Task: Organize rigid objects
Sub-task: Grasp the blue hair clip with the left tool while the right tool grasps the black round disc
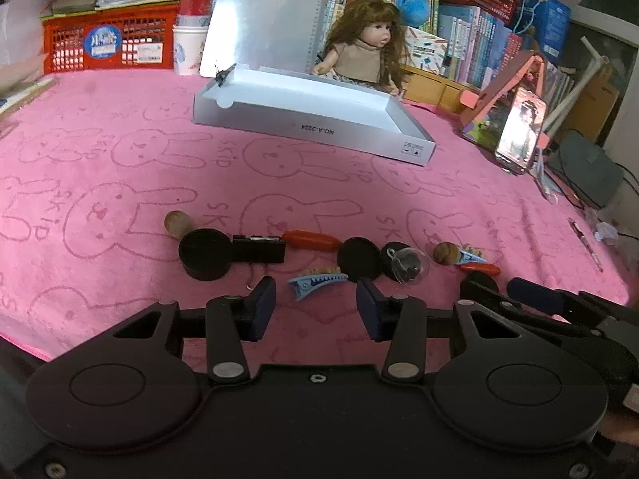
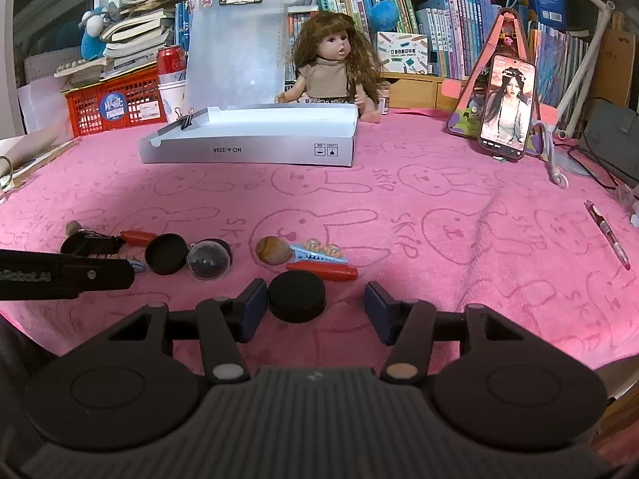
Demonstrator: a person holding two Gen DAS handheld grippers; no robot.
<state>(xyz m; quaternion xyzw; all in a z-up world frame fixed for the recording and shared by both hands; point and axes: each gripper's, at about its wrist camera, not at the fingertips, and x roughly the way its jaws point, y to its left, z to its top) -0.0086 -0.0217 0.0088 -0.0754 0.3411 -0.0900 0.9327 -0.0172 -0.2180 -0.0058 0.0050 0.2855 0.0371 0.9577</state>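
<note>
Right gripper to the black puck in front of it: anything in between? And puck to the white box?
Nothing visible. The right gripper is open, and the black puck lies just ahead, near its left finger, apart from the red piece behind it. Beyond that row, bare pink towel runs up to the white box.

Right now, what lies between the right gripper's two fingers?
In the right wrist view, a black round lid lies on the pink towel between the open right gripper fingers, nearer the left one.
</note>
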